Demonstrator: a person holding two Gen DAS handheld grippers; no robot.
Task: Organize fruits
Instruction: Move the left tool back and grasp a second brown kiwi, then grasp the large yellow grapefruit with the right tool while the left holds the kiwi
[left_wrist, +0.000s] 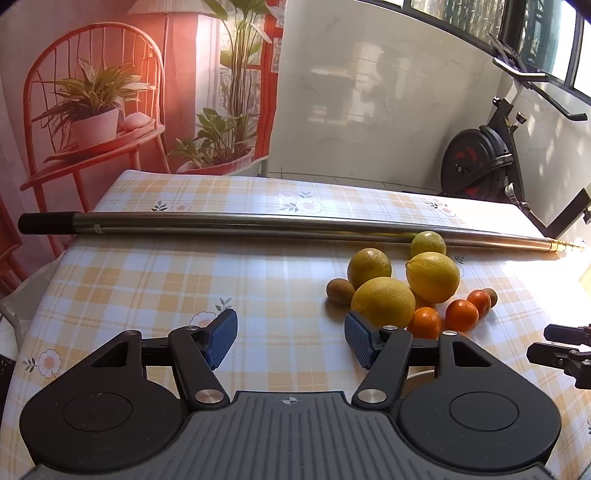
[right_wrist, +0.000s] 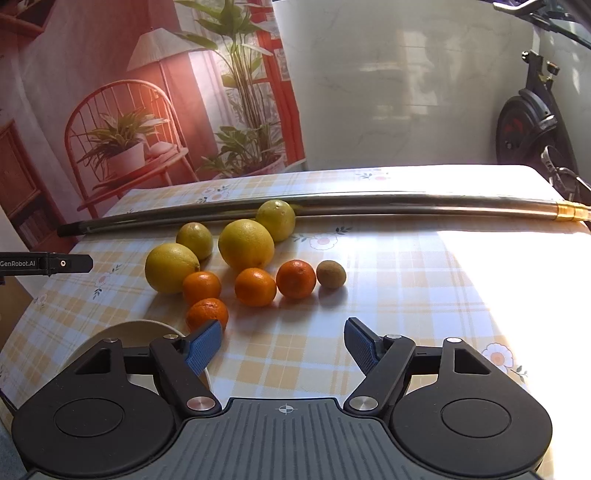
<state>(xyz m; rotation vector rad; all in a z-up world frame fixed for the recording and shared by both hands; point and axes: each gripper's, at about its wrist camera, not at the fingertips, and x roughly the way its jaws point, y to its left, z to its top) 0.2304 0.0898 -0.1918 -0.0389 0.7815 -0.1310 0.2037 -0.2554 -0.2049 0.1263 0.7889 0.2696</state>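
I find both claws spread apart and empty: left claw (left_wrist: 291, 341), right claw (right_wrist: 283, 343). Fruits (right_wrist: 246, 243) sit clustered on the surface (right_wrist: 406, 280), ungrasped. Sorting looks unstarted; next I need one approach, likely the nearest orange (right_wrist: 207, 314).

"GenRobot.AI" is printed on the left gripper (right_wrist: 46, 264), seen side-on.

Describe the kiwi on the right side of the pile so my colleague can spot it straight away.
Find the long metal pole lying across the checked tablecloth. In front of it, a row of oranges runs rightward. The kiwi ends that row: small, brown and dull, unlike the glossy citrus.
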